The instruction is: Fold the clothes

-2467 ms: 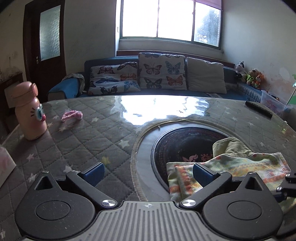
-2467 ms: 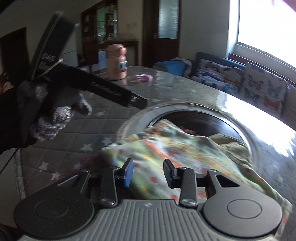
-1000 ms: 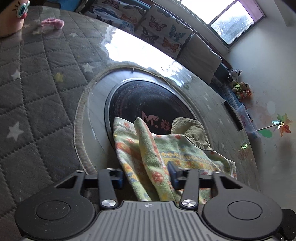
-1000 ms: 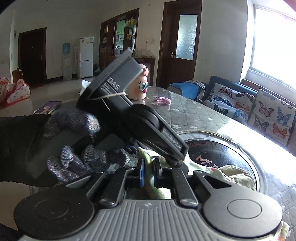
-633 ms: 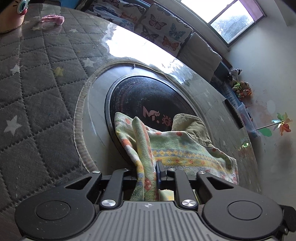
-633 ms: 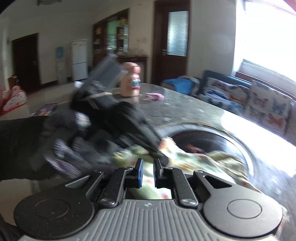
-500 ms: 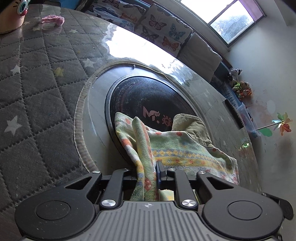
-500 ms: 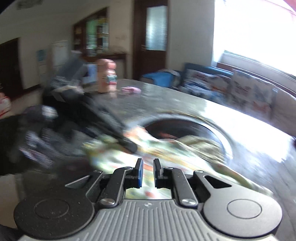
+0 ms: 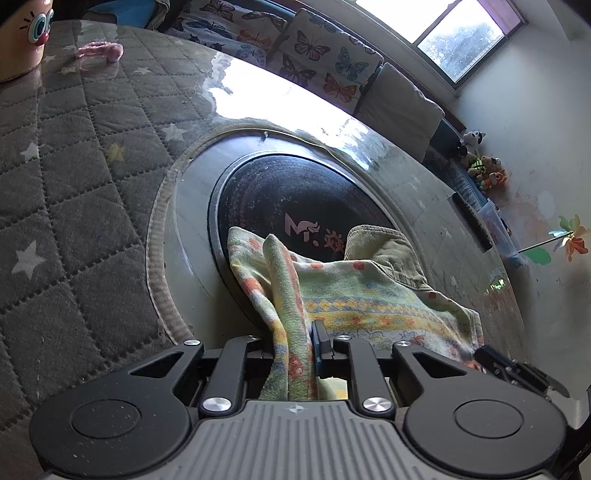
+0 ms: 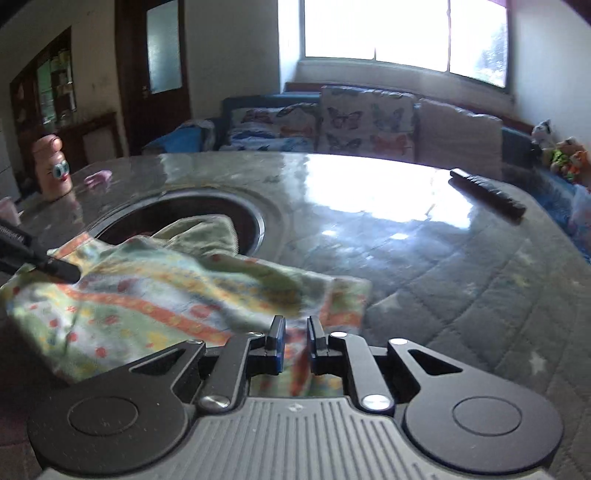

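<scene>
Left wrist view, from left to right: a pink bottle with a cartoon face stands at the far left edge of the quilted table cover, with a small pink scrap just beside it. Further right the cover ends at a round grey ring around a dark disc sunk in the table's middle. The patterned garment lies partly over that disc and partly on the table, with an olive corduroy piece under its far edge. The left gripper is clenched on a bunched ridge of the garment, cloth pinched between its pads. At the far right lie a dark remote and a clear tub by the wall; what the tub holds is too small to tell.

In the right wrist view, the left gripper's finger shows at the left edge on the garment. The right gripper sits over the garment's near right corner, jaws opening; cloth shows in the gap, but the pads do not press on it.

By my reading the folding has barely begun: the garment is rumpled, with no clean fold visible. Left to do: take the right corner, spread it flat, fold it, then deal with the olive piece. The sunken disc holds only the cloth draped over it.
</scene>
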The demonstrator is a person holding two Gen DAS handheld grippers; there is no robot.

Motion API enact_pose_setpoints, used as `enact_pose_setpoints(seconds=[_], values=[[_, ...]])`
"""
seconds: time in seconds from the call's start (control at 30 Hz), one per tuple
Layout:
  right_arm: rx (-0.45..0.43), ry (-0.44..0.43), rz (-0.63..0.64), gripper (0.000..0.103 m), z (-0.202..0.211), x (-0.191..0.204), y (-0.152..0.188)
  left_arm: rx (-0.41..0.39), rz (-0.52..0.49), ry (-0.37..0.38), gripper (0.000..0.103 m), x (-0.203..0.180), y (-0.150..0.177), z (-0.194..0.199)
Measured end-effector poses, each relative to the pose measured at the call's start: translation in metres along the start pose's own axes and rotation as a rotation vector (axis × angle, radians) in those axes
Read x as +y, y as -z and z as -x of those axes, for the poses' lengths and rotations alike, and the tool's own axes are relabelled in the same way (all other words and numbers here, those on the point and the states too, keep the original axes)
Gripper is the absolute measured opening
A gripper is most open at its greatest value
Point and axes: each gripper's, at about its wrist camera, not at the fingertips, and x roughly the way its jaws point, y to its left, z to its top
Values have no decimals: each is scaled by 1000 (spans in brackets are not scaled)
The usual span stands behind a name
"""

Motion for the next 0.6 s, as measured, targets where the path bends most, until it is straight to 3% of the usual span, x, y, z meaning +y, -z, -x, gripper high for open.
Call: enact_pose_setpoints(seconds=[0.07, 0.17, 0.23, 0.3, 0.5, 0.53, 0.6], values=[[3, 15, -51, 27, -2, -10, -4, -2, -9, -7, 17, -2, 0, -1], [13, 20, -101, 31, -12, -19, -8, -3, -17, -14, 18, -3, 0, -1], [17, 18, -140, 42, -18, -25, -8, -2, -18, -15, 18, -3, -1, -1], [23, 6, -171, 43, -22, -28, -9, -3, -22, -18, 18, -4, -1, -1], [17, -18, -195, 39, -29, -22, -11, -9, -42, -33, 17, -7, -1, -3], [17, -18, -185, 35, -29, -19, -11, -10, -45, -35, 17, -8, -1, -3], [19, -32, -183, 17, -30, -15, -12, -13, -49, -38, 17, -9, -1, -2]])
